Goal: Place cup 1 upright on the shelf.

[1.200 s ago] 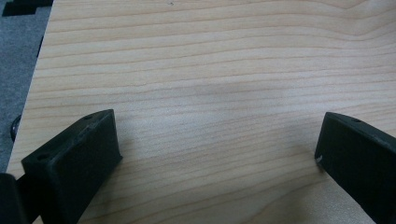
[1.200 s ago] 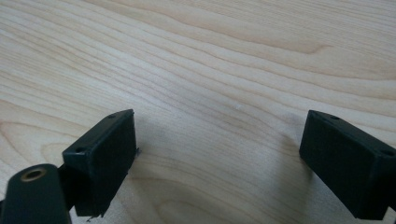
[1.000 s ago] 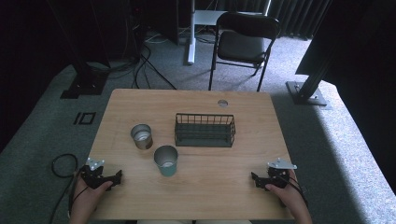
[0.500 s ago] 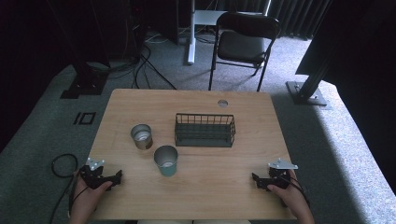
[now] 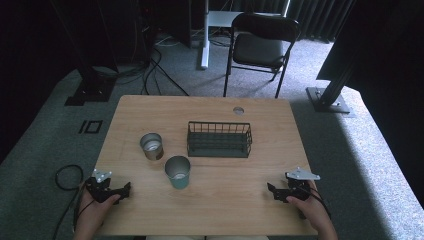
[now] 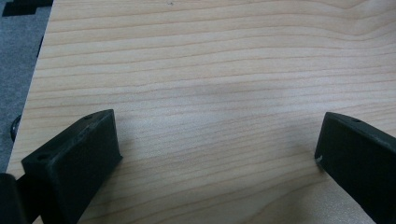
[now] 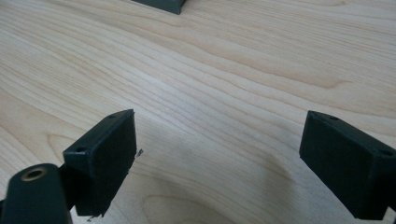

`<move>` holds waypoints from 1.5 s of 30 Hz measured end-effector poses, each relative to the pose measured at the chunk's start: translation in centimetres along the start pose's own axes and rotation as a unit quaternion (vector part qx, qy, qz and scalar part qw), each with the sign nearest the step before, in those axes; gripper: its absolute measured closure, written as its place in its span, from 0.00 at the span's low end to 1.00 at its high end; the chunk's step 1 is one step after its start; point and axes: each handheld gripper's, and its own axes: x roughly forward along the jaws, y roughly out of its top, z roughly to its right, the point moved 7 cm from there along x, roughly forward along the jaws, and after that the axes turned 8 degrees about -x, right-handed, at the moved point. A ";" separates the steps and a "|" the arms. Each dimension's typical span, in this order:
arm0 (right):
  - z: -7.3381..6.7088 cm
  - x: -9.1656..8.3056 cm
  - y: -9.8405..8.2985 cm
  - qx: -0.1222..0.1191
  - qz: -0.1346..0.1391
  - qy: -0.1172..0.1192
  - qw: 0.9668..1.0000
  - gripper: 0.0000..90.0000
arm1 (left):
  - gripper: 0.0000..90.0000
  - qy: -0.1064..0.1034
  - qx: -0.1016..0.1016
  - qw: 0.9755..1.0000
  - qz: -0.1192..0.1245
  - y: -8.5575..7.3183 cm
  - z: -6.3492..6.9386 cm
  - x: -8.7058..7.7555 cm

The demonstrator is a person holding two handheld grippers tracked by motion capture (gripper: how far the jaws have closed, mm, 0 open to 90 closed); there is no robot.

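Note:
My left gripper [image 5: 123, 189] rests on the wooden table [image 5: 225, 210] near its front left corner, held by a hand. Its jaws stand wide apart over bare wood [image 6: 217, 140], so it is open and empty. My right gripper [image 5: 273, 191] lies near the front right corner, also open over bare wood [image 7: 219, 140]. Between them and farther back stand a teal cup [image 5: 178, 171] and a metal cup [image 5: 151, 146], both upright. A dark wire basket [image 5: 219, 139] sits at the table's middle, and its corner [image 7: 161, 4] shows in the right gripper view.
A small round grommet [image 5: 238, 110] is set in the table near the far edge. Behind the table stands a black folding chair [image 5: 262, 42]. Cables [image 5: 65, 176] lie on the carpet at the left. A black stand base [image 5: 330, 102] sits on the floor at the right.

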 end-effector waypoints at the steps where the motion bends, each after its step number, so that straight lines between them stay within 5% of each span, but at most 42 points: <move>1: 0.0 0.0 0.0 -0.003 0.000 0.003 1.000 0.12 | 0.00 0.000 0.000 1.000 0.000 0.0 0.0 0.0; 20: -2.6 0.8 2.3 -0.044 0.022 0.051 0.997 0.12 | 0.00 -0.001 0.002 1.000 -0.001 0.0 0.0 0.0; 30: -5.7 1.4 4.6 -0.063 0.051 0.100 0.992 0.12 | 0.00 -0.001 0.002 1.000 0.000 0.0 0.0 0.0; 45: -9.0 2.8 6.5 -0.091 0.057 0.140 0.984 0.12 | 0.00 -0.001 0.002 1.000 0.000 0.0 0.0 0.0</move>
